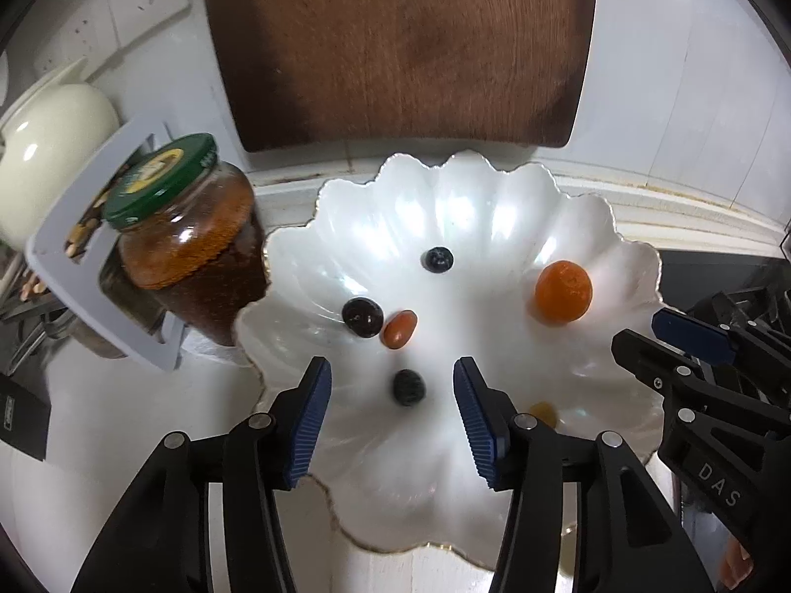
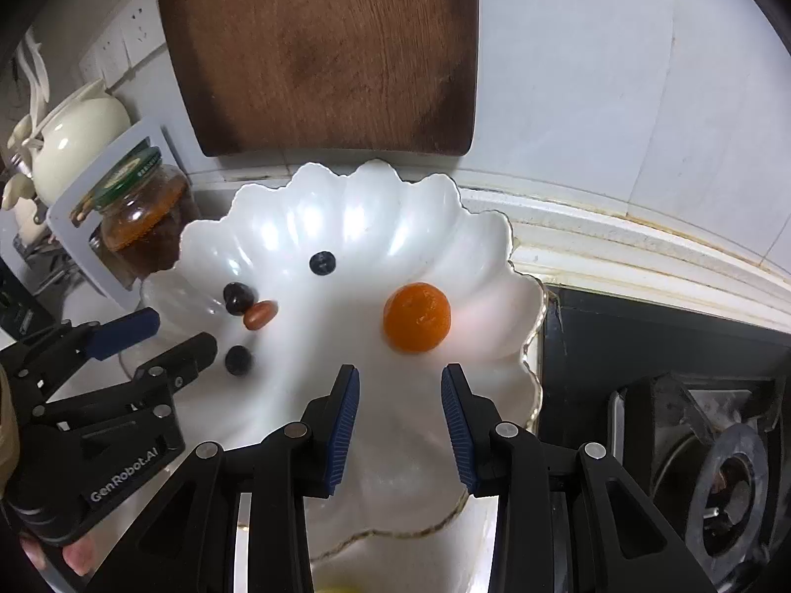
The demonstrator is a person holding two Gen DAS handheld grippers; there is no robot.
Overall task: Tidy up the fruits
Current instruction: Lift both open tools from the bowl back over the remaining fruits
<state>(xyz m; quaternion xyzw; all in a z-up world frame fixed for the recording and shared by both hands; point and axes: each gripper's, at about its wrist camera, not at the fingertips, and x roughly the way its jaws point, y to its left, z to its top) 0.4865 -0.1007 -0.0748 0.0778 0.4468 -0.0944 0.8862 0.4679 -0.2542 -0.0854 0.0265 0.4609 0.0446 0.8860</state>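
A white scalloped bowl holds small fruits: an orange mandarin, two blueberries, a dark grape and a small red-orange fruit touching it. A yellowish fruit is partly hidden behind my left gripper's right finger. My left gripper is open over the near blueberry. My right gripper is open and empty just in front of the mandarin. Each gripper also shows in the other's view.
A green-lidded jar stands touching the bowl's left rim, beside a white rack and a cream teapot. A wooden cutting board leans on the wall behind. A gas stove lies to the right.
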